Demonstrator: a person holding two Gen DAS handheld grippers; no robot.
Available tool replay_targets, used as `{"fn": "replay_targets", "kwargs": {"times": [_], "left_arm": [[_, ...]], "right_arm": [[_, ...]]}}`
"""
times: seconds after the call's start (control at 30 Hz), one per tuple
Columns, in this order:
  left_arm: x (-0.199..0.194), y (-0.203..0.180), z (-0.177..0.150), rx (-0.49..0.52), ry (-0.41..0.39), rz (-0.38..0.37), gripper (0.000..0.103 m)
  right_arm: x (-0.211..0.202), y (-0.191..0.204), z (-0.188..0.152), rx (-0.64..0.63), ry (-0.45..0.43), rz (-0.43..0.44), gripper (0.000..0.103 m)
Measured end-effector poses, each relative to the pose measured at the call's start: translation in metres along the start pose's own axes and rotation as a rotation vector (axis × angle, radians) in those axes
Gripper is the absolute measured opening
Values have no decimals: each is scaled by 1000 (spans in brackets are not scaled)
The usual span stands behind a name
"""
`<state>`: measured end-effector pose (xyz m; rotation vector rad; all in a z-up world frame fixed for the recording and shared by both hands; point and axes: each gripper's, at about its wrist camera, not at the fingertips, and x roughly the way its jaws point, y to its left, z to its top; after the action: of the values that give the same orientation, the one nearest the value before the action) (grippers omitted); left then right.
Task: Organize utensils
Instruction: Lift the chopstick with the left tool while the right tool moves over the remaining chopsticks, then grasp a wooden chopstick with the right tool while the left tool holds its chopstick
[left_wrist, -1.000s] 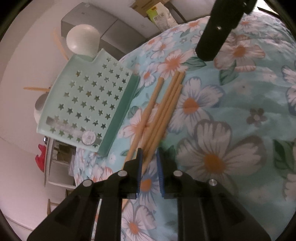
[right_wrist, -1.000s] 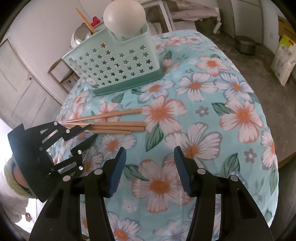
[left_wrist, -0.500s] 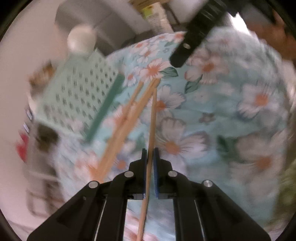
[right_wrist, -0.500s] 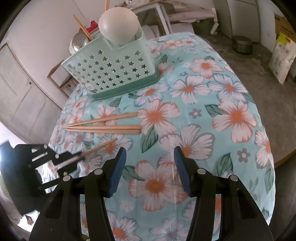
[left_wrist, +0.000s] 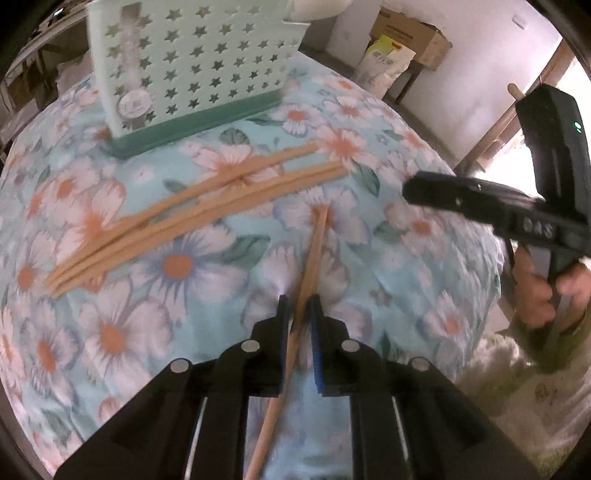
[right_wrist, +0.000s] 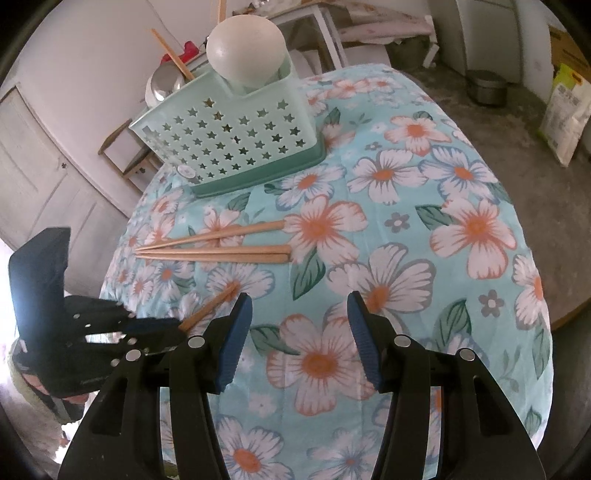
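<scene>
- Left wrist view: the left gripper (left_wrist: 298, 301) has one chopstick (left_wrist: 309, 258) between its blue pads, running up from under the camera and out past the fingertips.
- Its jaws are opening; the stick leans against the left pad, and a thin gap shows beside the right pad, so the grip looks loose.
- The stick's far tip is over the flowered cloth (left_wrist: 192, 325), just short of the loose chopsticks (left_wrist: 207, 206).
- Those loose sticks lie flat on the cloth in a slanted bundle, thin ends lower left, thick ends upper right.
- Behind them stands the mint basket (left_wrist: 192, 66) with star holes, upright on its darker green base.
- At the right edge the right gripper (left_wrist: 436, 192) points in over the cloth, a hand (left_wrist: 535, 295) wrapped round its handle.
- Right wrist view: the right gripper (right_wrist: 299, 306) is unclenched, its jaws wide apart with only cloth (right_wrist: 424, 229) between them.
- The held chopstick (right_wrist: 210, 308) sticks up and to the right out of the left gripper (right_wrist: 177, 326), low on the left, its free end over the cloth.
- The loose chopsticks (right_wrist: 218, 245) lie between that stick and the basket (right_wrist: 236, 140), apart from both.
- A pale bowl (right_wrist: 245, 50) sits upside down in the basket's top right corner.
</scene>
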<state>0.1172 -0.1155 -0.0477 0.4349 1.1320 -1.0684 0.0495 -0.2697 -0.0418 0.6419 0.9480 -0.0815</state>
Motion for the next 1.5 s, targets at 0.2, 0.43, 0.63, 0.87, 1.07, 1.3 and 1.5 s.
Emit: {"fn": "replay_targets", "kwargs": {"times": [0.2,0.43,0.63,0.87,1.07,1.3,1.5], "left_arm": [[16,1,26,7,-8,-9,11],[15,8,32,-42,-29,-23,6],[-21,42,20,-249,-174,-102,6],[-58,99,-18,-541,-348,-111,6],[-76,128,-55,-707,-445,-73,6],[-80,142,-82,-795,-502,4,6],[-78,148,-99,-846,-508,36,5]], "right_arm": [[1,2,0,6,5,-9,51],[-2,2,-2,2,2,-18,50],[-2,3,-2,-11,2,-19,48],[4,14,-1,-44,5,-8,45],[13,42,3,-200,12,29,45],[36,90,26,-417,30,102,37],[78,140,46,-615,82,144,20]]}}
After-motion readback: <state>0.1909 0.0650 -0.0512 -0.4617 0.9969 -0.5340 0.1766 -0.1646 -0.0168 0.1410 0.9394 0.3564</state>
